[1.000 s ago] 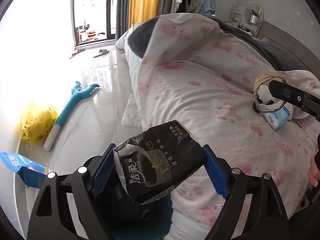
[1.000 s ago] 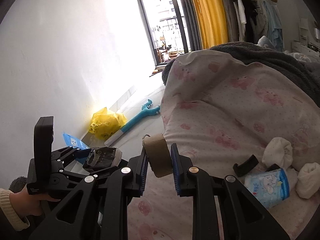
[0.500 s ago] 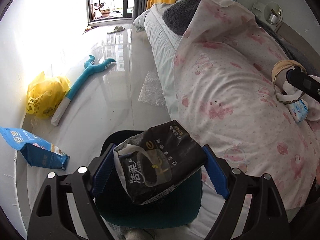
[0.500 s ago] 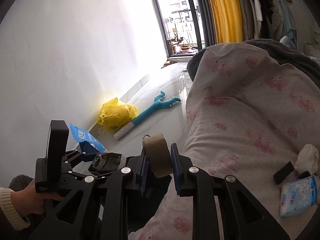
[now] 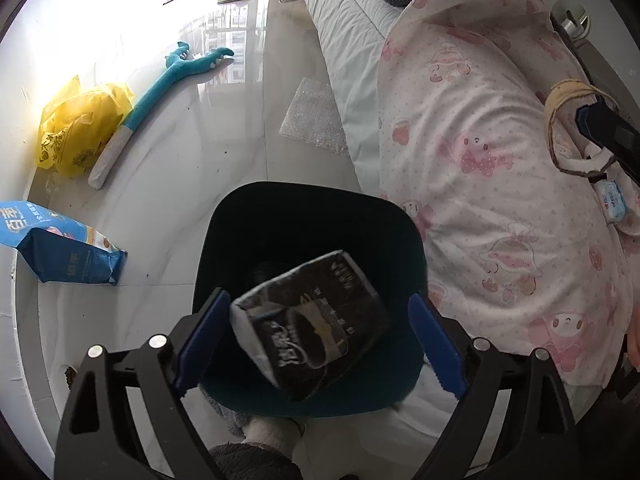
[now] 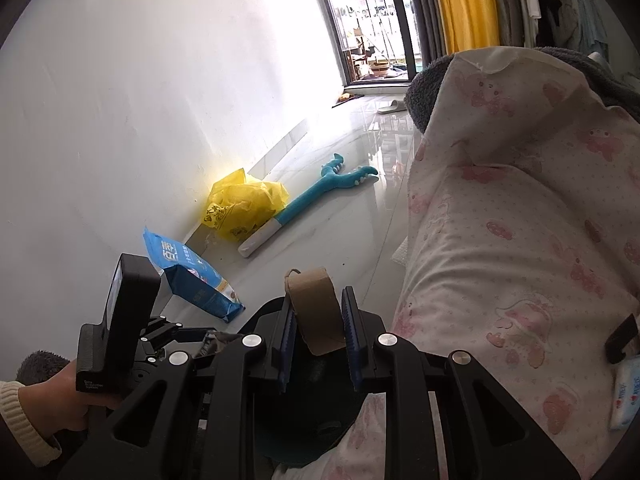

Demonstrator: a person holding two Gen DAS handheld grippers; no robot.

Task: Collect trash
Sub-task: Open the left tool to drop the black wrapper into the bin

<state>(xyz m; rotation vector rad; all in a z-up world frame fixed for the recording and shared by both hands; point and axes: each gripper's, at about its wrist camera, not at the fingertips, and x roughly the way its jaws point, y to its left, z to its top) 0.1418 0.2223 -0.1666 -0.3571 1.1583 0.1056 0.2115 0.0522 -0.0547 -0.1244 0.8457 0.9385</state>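
Observation:
My left gripper [image 5: 316, 340] is open above a dark teal trash bin [image 5: 308, 224] on the floor beside the bed. A black tissue packet [image 5: 316, 320] is loose between the jaws, tilted and blurred, over the bin's mouth. My right gripper [image 6: 318, 316] is shut on a brown cardboard tape roll [image 6: 316, 308], held above the bed edge near the bin [image 6: 304, 408]. The roll also shows in the left wrist view [image 5: 568, 128] at the far right.
A blue snack bag [image 5: 52, 244], a yellow plastic bag [image 5: 76, 124] and a teal long-handled toy [image 5: 160, 92] lie on the floor by the wall. A bubble-wrap sheet [image 5: 312, 120] lies by the bed. A wipes pack [image 5: 612, 200] rests on the pink quilt [image 5: 500, 160].
My left gripper swung from the bed to over the bin, opened, and the black packet came loose and tilts downward. My right gripper followed toward the bin with the roll.

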